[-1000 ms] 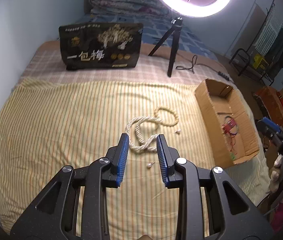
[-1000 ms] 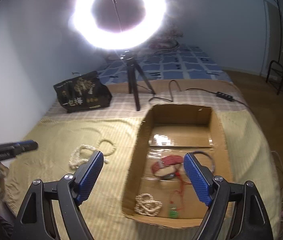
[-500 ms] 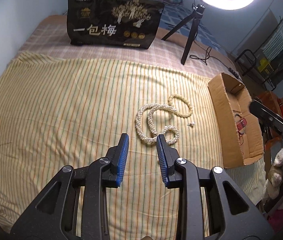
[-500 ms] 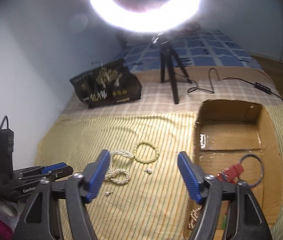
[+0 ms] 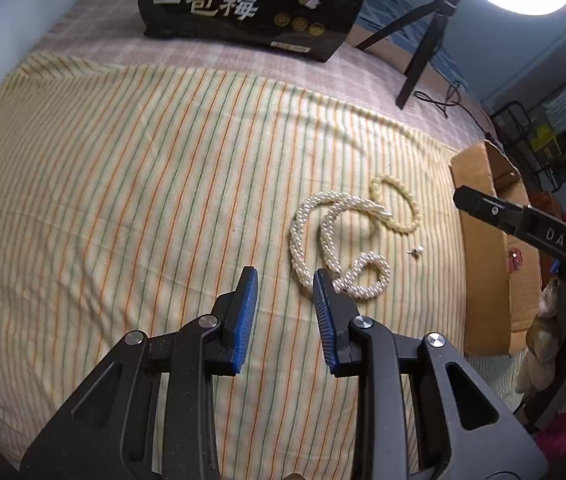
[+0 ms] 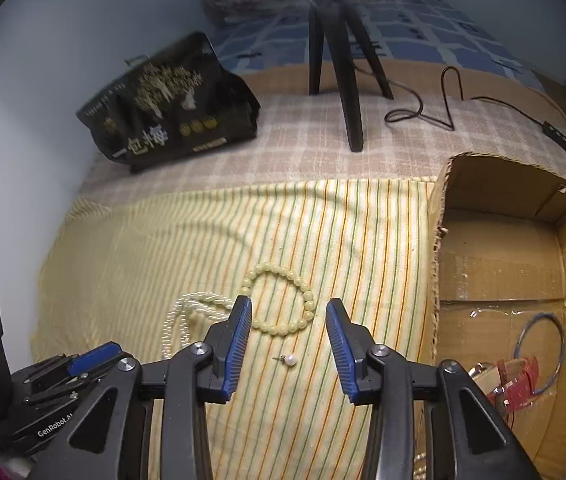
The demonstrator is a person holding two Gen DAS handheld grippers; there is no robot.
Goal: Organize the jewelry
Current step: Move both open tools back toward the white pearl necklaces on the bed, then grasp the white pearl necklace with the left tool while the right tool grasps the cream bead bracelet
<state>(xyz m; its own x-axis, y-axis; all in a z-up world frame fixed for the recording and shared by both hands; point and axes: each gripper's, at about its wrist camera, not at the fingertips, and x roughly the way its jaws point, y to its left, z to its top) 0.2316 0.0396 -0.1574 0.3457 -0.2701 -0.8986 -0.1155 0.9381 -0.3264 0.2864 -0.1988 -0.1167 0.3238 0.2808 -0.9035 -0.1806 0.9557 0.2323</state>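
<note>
A twisted white pearl necklace [image 5: 323, 236] lies on the striped yellow cloth, with a pale green bead bracelet [image 5: 401, 204] touching its far end and a small pearl earring [image 5: 417, 251] beside them. My left gripper [image 5: 285, 284] is open and empty, its right finger just short of the necklace's near loop. In the right wrist view my right gripper [image 6: 289, 316] is open and empty over the bead bracelet [image 6: 283, 300], with the pearl earring [image 6: 290, 360] between its fingers and the necklace [image 6: 187, 316] to the left.
A cardboard box [image 6: 499, 264] at the right holds a blue ring bangle [image 6: 539, 344] and red jewelry [image 6: 517, 380]. A black printed bag [image 5: 251, 4] and a ring-light tripod [image 6: 339, 80] with its cable stand at the back.
Both grippers have moved forward and down toward the jewelry on the cloth. The right gripper swung left from over the box to over the bracelet and earring.
</note>
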